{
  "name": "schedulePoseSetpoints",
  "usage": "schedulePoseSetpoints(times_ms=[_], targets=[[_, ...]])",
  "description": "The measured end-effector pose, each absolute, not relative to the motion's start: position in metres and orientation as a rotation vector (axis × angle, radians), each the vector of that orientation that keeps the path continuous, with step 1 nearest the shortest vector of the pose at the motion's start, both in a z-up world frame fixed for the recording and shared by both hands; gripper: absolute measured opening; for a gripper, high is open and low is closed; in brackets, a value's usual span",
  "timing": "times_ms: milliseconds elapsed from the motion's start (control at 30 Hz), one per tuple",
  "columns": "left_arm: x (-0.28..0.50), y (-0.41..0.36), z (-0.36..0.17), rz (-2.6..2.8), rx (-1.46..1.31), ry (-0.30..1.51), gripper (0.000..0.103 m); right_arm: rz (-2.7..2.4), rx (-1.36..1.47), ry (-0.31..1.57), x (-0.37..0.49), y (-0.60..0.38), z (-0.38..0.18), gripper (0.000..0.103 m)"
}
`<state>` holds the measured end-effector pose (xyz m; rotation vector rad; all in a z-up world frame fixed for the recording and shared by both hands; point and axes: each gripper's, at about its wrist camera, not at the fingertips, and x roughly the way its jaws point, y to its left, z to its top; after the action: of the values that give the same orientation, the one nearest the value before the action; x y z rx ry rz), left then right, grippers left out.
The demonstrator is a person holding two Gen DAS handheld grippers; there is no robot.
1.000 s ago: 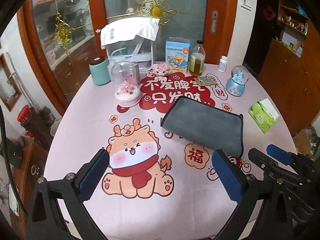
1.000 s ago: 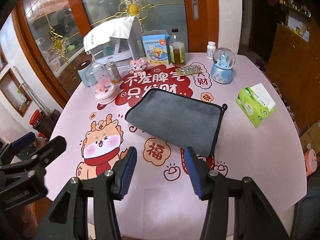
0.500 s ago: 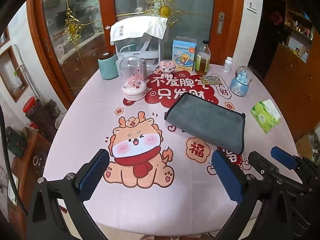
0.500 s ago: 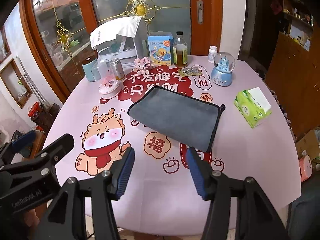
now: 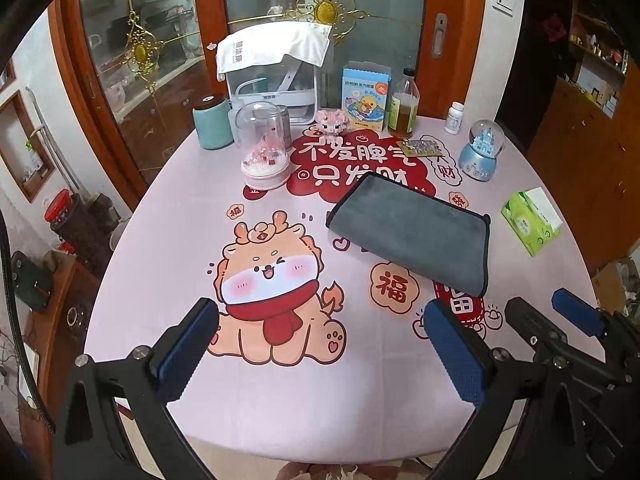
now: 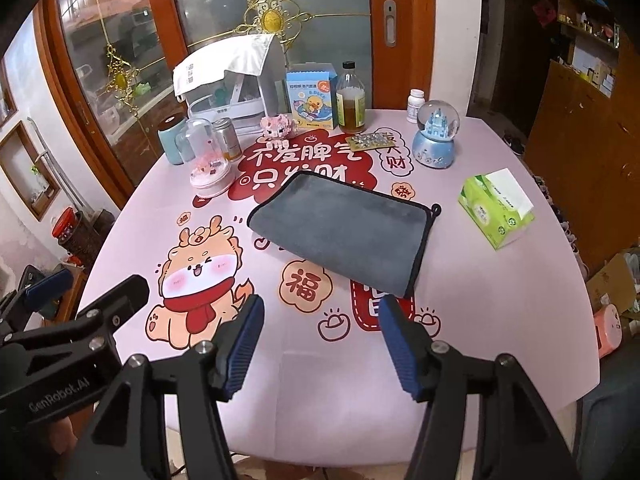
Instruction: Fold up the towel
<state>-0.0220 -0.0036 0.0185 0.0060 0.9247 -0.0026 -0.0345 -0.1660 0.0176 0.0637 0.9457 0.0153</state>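
Left fingers: the left gripper (image 5: pixel 320 344) is spread wide and holds nothing; one blue pad (image 5: pixel 188 344) sits at 7 o'clock in its own view, the other at 5 o'clock, both above the near rim of the bench (image 5: pixel 280 408).
Right fingers: the right gripper (image 6: pixel 320 344) is open too, less wide, and empty; its pads (image 6: pixel 402 354) frame the bare cloth print just short of the towel.
Gripper spacing: side by side, apart from each other, neither touching the towel or the bench.
Towel: the towel (image 5: pixel 412 236) lies flat at about 1 o'clock from the left fingers and 12 o'clock from the right fingers (image 6: pixel 340 232); grey, with a dark bound edge and a small loop at its right corner.
Towel shape: a rectangle with a rounded, thick-looking far-left edge; it looks already doubled once, though I cannot count the layers.
Around it: a tissue box (image 6: pixel 496 210) at 3 o'clock of the towel, well apart; a snow globe (image 6: pixel 436 136), a bottle (image 6: pixel 351 98) and a glass dome (image 6: pixel 208 160) along the far side.
Step in hand: judged as a pause at the near edge, either between folds or with folding finished.
Next move: if another fold is wanted, both fingers need to go forward and down to the towel's near corners, pinch only the cloth and carry that edge over to the far one, keeping low enough to miss the far clutter.
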Motion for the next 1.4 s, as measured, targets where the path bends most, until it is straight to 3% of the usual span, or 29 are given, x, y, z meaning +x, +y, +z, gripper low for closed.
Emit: schedulePoseSetpoints(times_ms=[1400], targets=[[-0.022,0.006,0.014,0.01,0.011,0.952,0.102,0.016,0.059,0.943,-0.034,-0.165,0.021,0.06]])
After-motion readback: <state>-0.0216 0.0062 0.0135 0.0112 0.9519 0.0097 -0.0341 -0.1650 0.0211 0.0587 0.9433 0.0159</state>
